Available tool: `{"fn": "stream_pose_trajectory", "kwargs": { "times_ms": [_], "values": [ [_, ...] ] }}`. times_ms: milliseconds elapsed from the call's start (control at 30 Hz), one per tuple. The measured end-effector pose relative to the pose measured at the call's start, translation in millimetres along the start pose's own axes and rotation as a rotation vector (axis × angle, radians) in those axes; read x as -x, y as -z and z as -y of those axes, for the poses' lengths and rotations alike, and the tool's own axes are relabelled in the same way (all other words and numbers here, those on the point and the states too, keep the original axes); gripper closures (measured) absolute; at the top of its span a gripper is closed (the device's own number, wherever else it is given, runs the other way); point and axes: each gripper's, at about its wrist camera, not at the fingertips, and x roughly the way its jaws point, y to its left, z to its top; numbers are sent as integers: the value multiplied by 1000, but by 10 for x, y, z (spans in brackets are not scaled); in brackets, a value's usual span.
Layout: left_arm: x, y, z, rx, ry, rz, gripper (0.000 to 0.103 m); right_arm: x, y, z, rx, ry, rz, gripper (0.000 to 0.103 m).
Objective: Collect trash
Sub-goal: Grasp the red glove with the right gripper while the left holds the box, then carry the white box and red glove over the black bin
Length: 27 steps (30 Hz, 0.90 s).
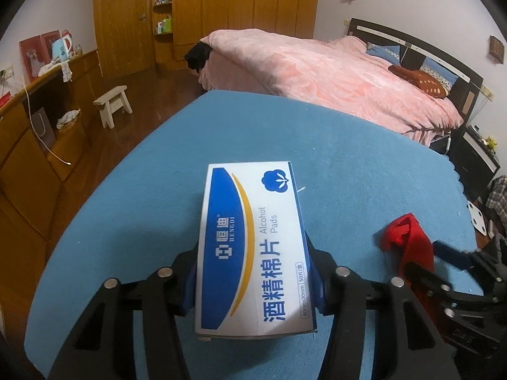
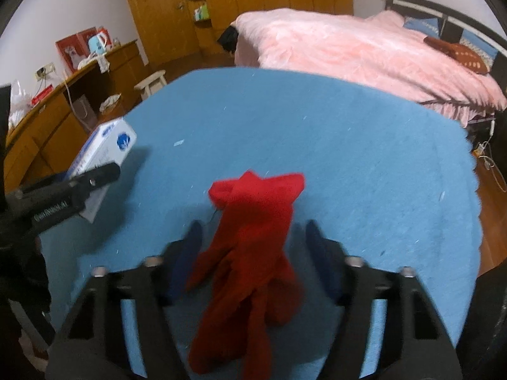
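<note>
My left gripper point(image 1: 253, 272) is shut on a white and blue alcohol pads box point(image 1: 253, 247), held over the blue table cover point(image 1: 221, 133). The box also shows in the right wrist view point(image 2: 104, 152), held up at the left by the left gripper point(image 2: 95, 174). A red cloth point(image 2: 253, 240) lies on the blue cover point(image 2: 348, 145) between the fingers of my right gripper point(image 2: 253, 243), which is open around it with gaps on both sides. The red cloth point(image 1: 408, 240) and the right gripper point(image 1: 443, 262) show at the right of the left wrist view.
A bed with a pink quilt point(image 1: 332, 72) stands behind the table. Wooden wardrobes point(image 1: 221, 6), a low wooden cabinet point(image 1: 38, 133) and a small white stool point(image 1: 114, 103) are at the left on the wood floor. Cables lie on the floor at the right point(image 2: 491, 164).
</note>
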Motion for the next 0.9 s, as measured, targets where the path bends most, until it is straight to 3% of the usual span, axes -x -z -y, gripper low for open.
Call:
{"fn": "stream_pose_trajectory", "kwargs": {
  "times_ms": [67, 167, 900],
  "values": [
    [34, 1, 8, -4, -4, 7, 49, -33, 36, -29, 15, 0, -24, 73],
    [82, 1, 24, -9, 2, 11, 49, 4, 43, -26, 15, -20, -22, 87],
    [960, -202, 696, -92, 123, 107, 49, 1418, -166, 183, -28, -10, 220, 89]
  ]
}}
